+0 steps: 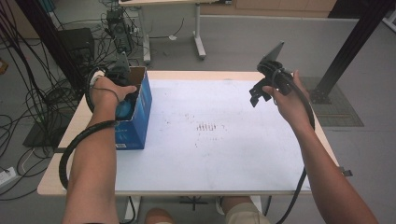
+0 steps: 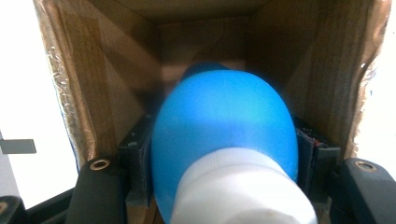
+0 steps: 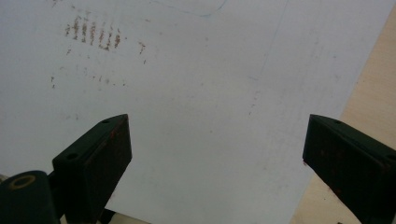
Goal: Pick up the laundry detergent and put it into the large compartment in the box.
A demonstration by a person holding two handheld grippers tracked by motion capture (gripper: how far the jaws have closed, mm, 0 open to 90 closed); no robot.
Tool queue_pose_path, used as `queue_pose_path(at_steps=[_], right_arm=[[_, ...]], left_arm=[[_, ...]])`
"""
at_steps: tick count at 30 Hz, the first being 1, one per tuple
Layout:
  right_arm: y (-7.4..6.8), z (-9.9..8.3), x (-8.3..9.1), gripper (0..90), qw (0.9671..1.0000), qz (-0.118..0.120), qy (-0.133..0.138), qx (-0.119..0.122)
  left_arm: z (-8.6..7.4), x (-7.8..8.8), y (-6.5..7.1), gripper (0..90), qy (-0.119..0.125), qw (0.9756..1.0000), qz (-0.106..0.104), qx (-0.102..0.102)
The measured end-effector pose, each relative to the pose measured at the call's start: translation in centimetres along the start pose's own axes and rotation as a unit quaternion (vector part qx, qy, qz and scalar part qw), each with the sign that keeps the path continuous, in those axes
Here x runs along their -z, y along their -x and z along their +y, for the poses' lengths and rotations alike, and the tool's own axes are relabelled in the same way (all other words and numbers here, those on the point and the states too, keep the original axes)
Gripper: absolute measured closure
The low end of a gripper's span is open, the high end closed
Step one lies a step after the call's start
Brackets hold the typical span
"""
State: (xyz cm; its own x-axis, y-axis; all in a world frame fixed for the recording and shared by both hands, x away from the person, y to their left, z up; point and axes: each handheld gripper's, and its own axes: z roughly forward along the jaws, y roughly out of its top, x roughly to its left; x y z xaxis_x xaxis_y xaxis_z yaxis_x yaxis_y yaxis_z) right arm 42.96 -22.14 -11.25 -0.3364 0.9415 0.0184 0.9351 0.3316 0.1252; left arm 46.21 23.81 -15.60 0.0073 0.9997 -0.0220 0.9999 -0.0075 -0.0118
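A rounded blue object (image 2: 224,116) with a white neck (image 2: 243,186) sits between the jaws of my left gripper (image 2: 224,154), which is shut on it. The gripper reaches into an open cardboard box (image 2: 116,60). In the high view that box (image 1: 142,112), blue on the outside, stands at the table's left side, and the blue object (image 1: 124,110) shows inside it under the left hand. My right gripper (image 1: 258,95) hovers over the right part of the table. Its jaws stand wide apart (image 3: 217,149) with nothing between them, above the white sheet (image 3: 187,93).
A white sheet (image 1: 224,154) with faint brown marks (image 1: 208,127) covers most of the wooden table (image 1: 205,73). Cables (image 1: 28,93) lie on the floor at the left. A black post (image 1: 355,42) stands beyond the table's right corner, and another table's legs (image 1: 200,37) behind.
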Motion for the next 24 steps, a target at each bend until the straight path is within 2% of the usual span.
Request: queue_pose_path(at_steps=[13,19,24], right_arm=[[-0.3,0.1,0.1,7.9,1.0000,-0.001,0.001,0.003],[-0.4,0.0,0.2,7.9,1.0000,0.000,0.002,0.004],[-0.6,0.0,0.3,7.9,1.0000,0.003,0.005,0.007]], left_arm=[[-0.4,0.6,-0.2,33.6,0.008,1.0000,-0.001,0.000],[-1.3,2.2,-0.5,29.9,0.022,0.9997,-0.012,0.006],[-2.0,4.2,-0.1,29.1,0.030,0.9995,-0.008,-0.005]])
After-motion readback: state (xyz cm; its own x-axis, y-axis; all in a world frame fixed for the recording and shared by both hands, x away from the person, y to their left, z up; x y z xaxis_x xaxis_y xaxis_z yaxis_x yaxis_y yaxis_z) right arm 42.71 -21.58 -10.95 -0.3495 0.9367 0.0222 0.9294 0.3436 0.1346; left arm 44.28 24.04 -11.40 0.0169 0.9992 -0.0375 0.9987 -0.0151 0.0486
